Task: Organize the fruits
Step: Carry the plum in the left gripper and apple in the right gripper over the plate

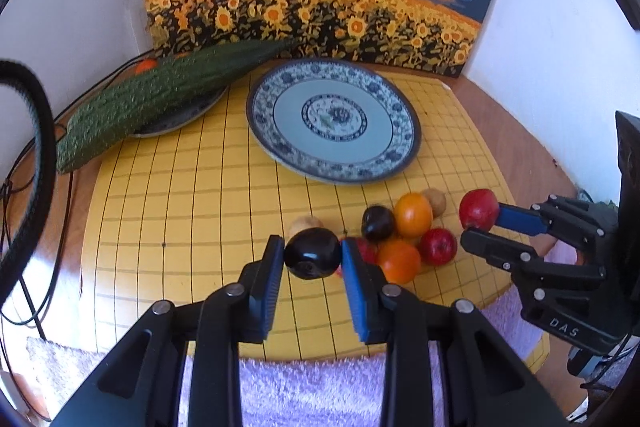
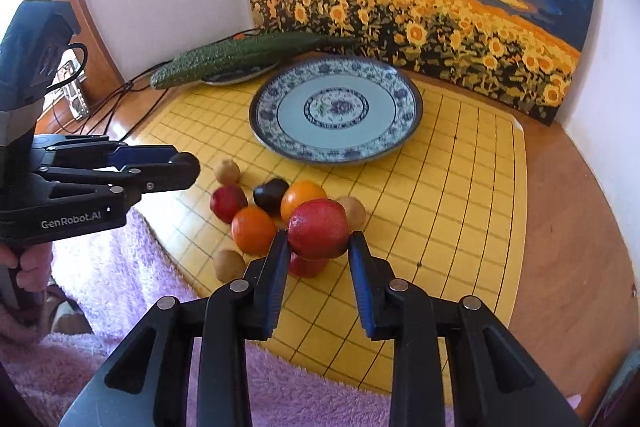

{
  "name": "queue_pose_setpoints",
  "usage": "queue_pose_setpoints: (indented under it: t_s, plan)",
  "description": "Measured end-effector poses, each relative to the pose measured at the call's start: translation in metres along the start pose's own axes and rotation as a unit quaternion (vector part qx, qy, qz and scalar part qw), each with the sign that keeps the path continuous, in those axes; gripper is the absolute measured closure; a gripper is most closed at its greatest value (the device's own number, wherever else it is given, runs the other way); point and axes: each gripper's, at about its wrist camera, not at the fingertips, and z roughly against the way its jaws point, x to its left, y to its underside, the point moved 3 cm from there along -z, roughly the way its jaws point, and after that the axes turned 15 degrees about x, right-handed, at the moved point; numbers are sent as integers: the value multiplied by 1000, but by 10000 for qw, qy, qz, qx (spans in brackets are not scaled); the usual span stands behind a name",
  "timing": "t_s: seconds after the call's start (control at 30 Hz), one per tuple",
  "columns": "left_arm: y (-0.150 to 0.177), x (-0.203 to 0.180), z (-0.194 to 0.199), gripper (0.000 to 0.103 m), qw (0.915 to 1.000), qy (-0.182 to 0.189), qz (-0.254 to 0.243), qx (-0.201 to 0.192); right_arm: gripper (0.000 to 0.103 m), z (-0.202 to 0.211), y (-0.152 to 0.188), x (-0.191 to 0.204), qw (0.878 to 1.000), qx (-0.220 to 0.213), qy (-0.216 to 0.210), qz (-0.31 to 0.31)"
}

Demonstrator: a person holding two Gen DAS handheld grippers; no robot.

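The left gripper (image 1: 312, 254) is clamped on a dark plum (image 1: 312, 253), its blue pads (image 1: 269, 275) pressing the fruit's two sides, so the plum hangs clear of the yellow grid board (image 1: 180, 211), on the near side of the blue-patterned plate (image 1: 334, 119). The right gripper (image 2: 319, 245) pinches a red fruit (image 2: 318, 229) the same way, also nearer than the plate and above the loose pile of fruits (image 2: 276, 211) just before the plate's front rim. Both fruits seem lifted out of the pile to be carried to the plate, which stands bare and probably serves as the sorting place. Left of the plate and farther back, a long green gourd (image 1: 160, 99) lies across a second dish (image 1: 188, 115), likely already sorted
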Motion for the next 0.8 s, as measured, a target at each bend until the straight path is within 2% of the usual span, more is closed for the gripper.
queue_pose_setpoints:
  t_s: [0.5,0.8]
  plan:
    - [-49,-6,-5,72,9998,-1,11,-197,72,0,-44,-21,9993,-94,-50,-366]
    - [-80,-6,-18,72,9997,-19,67,-221,72,-14,-68,-29,9983,-105,-98,-556]
